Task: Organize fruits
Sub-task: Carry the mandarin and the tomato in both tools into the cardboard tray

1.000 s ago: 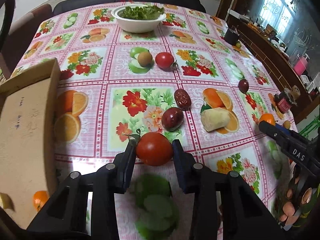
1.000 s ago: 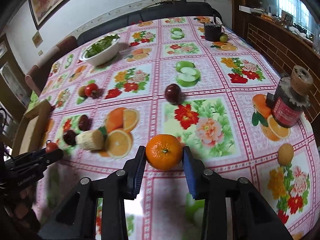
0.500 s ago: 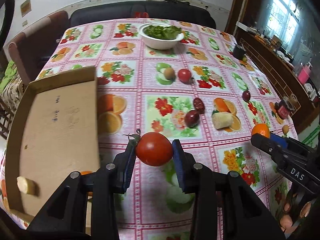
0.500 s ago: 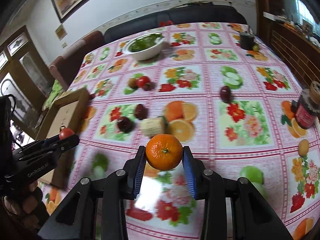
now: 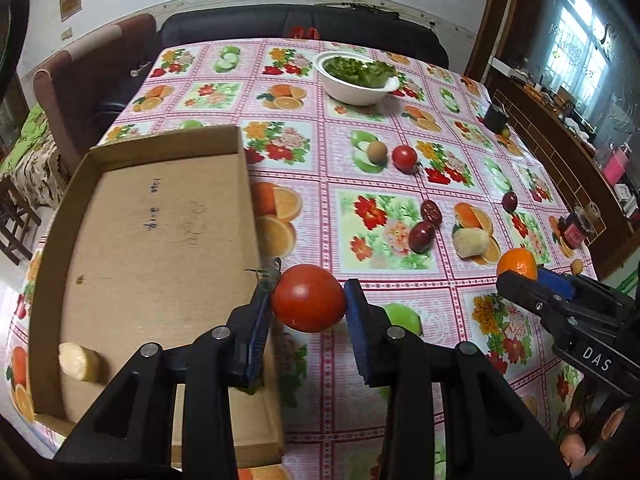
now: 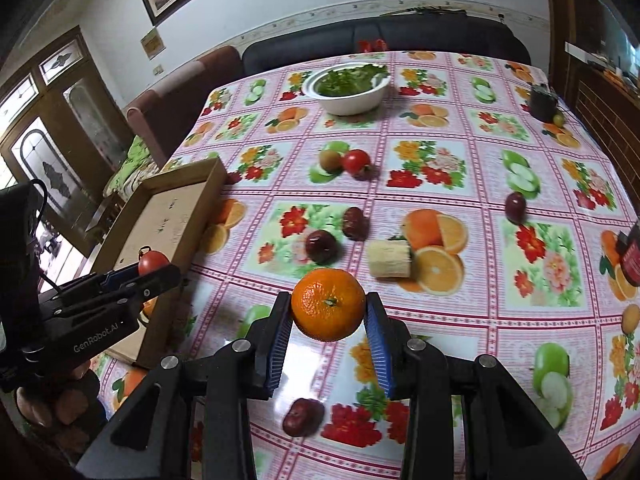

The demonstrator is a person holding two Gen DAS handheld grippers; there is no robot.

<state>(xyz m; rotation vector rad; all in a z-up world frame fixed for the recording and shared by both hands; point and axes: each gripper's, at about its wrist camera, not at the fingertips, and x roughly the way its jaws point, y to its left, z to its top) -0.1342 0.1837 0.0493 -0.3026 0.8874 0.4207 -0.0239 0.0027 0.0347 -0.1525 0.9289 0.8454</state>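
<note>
Two grippers, each clamped on one fruit. Left gripper (image 5: 308, 300): blue pads pressed on either side of a red tomato (image 5: 308, 297), green stalk poking out past the left pad, fruit carried clear of the tablecloth (image 5: 400, 268). Just left of and below these fingers, an open cardboard box (image 5: 156, 240), its near right wall directly under the left finger; inside it, toward the near left corner, one pale banana piece (image 5: 79, 361). Pointed steeply down, tips over the strip between box wall and cloth.

Right gripper (image 6: 328, 310): pads squeezed on a mandarin (image 6: 328, 309), navel turned toward the camera, likewise held off the cloth. Just beyond its tips, a second peeled banana piece (image 6: 389, 259) to the right and two dark red fruits (image 6: 321, 245) ahead. Farther out, a small tomato (image 6: 356, 161) touching a brown kiwi-like fruit (image 6: 329, 159); another dark fruit (image 6: 515, 205) off to the right; one more dark fruit (image 6: 303, 416) below the fingers, blurred. Farthest out, a white bowl of greens (image 6: 347, 87).

Side by side, well apart: seen from the left wrist, right gripper at the right edge with the mandarin at its tip; seen from the right wrist, left gripper at the left edge beside the box, fingertips (image 6: 56, 404) of a hand below it.
</note>
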